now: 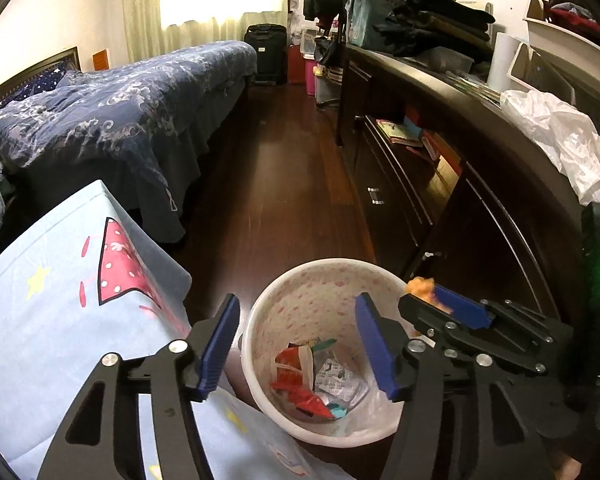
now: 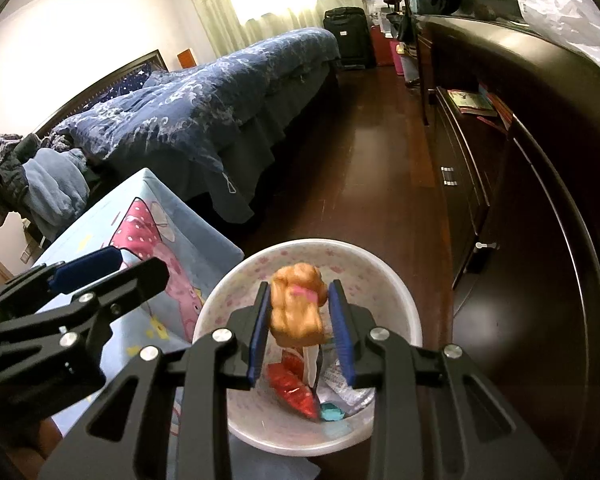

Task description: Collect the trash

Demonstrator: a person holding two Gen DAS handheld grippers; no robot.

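Orange wrapper (image 2: 298,306) is sitting pinched in the right claw (image 2: 300,332) above the bin (image 2: 236,292). Left claw (image 1: 296,344) is hanging spread and empty. Releasing well over the middle should be keeping the wrapper off the rim.

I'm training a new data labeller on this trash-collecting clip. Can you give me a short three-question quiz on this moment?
1. True or false: the left gripper is clamping something.
2. What does the right gripper hold? A) golden-brown bread-shaped piece B) blue wrapper C) nothing
3. What is directly below both grippers?

Key: 1. False; its jaws are open and empty. 2. A. 3. The white round bin with pink flecks, with red wrappers inside.
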